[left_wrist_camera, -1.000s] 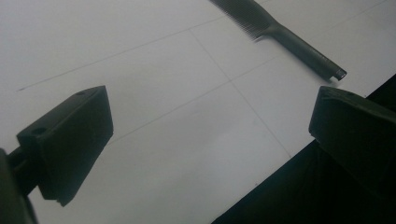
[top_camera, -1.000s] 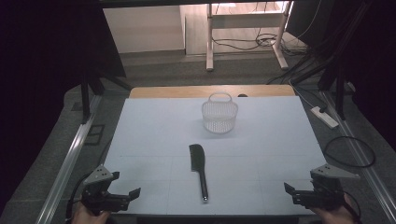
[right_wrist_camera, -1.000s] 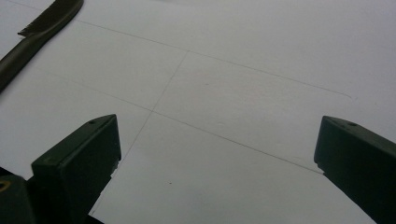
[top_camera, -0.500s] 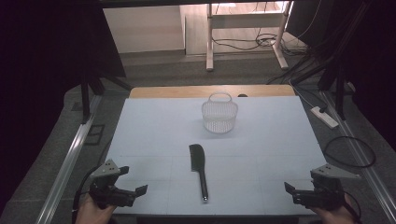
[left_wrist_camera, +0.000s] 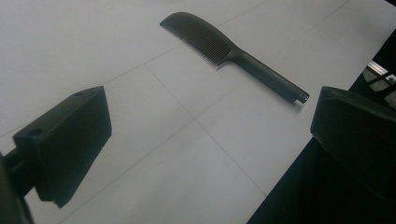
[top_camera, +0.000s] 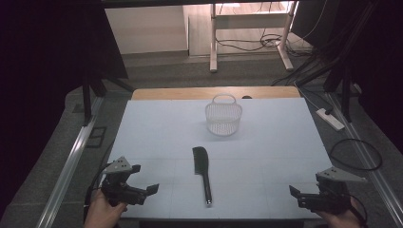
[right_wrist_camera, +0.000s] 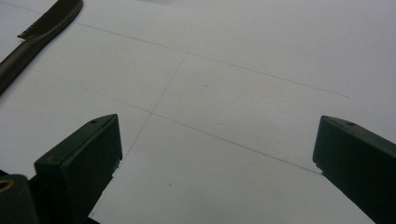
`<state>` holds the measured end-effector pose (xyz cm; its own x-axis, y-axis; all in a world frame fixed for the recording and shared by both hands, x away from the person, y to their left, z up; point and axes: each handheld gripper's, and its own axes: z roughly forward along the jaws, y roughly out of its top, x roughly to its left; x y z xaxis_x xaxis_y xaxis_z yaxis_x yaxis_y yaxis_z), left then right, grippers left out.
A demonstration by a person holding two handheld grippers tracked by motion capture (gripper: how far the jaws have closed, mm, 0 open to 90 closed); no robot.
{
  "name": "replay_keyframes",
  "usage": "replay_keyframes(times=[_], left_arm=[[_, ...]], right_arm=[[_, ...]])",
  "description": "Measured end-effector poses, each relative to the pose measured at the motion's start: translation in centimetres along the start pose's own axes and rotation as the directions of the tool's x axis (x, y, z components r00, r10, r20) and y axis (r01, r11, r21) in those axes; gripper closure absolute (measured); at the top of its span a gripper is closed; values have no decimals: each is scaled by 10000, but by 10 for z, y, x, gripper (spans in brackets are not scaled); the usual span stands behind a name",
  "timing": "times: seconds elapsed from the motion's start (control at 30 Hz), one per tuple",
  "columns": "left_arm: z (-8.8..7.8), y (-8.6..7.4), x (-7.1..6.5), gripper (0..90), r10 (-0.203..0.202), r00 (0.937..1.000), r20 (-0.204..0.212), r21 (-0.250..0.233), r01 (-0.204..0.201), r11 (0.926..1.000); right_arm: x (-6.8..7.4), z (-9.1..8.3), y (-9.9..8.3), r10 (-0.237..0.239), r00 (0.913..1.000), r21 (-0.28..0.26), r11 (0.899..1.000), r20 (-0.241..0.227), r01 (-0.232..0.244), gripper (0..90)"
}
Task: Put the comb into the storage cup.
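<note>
A black comb (top_camera: pixel 202 172) with a long handle lies flat near the middle of the white table (top_camera: pixel 157 128), handle toward the front edge. My left gripper (top_camera: pixel 145 183) hovers at the front left, open and turned toward the comb. In the left gripper view the comb (left_wrist_camera: pixel 224 49) lies ahead of the wide-apart jaws of my left gripper (left_wrist_camera: pixel 212 126), which hold nothing. My right gripper (top_camera: pixel 297 195) sits at the front right corner, open and holding nothing. In the right gripper view my right gripper (right_wrist_camera: pixel 219 149) points across bare table, with the comb (right_wrist_camera: pixel 37 32) at the upper left.
A white mesh basket (top_camera: pixel 223 116) with a handle stands upright toward the far side, behind the comb. The table's front edge (left_wrist_camera: pixel 299 163) runs close under the left gripper. A power strip (top_camera: pixel 330 118) and cables lie on the floor to the right.
My left gripper has moved right along the front edge and turned toward the comb. The right gripper, comb and basket have stayed put.
</note>
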<state>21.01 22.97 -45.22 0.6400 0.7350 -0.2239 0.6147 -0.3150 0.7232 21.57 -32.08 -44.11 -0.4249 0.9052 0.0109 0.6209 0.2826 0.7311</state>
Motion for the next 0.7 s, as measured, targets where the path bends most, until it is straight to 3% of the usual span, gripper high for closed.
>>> replay_keyframes(times=[0.33,0.7], left_arm=[[13,13,-6,0,345,9994,96,539,-350,9979],[30,26,-11,0,615,9979,207,771,-629,9950]], right_arm=[[0,0,0,3,10000,16,10000,-4,-3,18],[0,0,0,-1,10000,38,10000,-16,1,19]])
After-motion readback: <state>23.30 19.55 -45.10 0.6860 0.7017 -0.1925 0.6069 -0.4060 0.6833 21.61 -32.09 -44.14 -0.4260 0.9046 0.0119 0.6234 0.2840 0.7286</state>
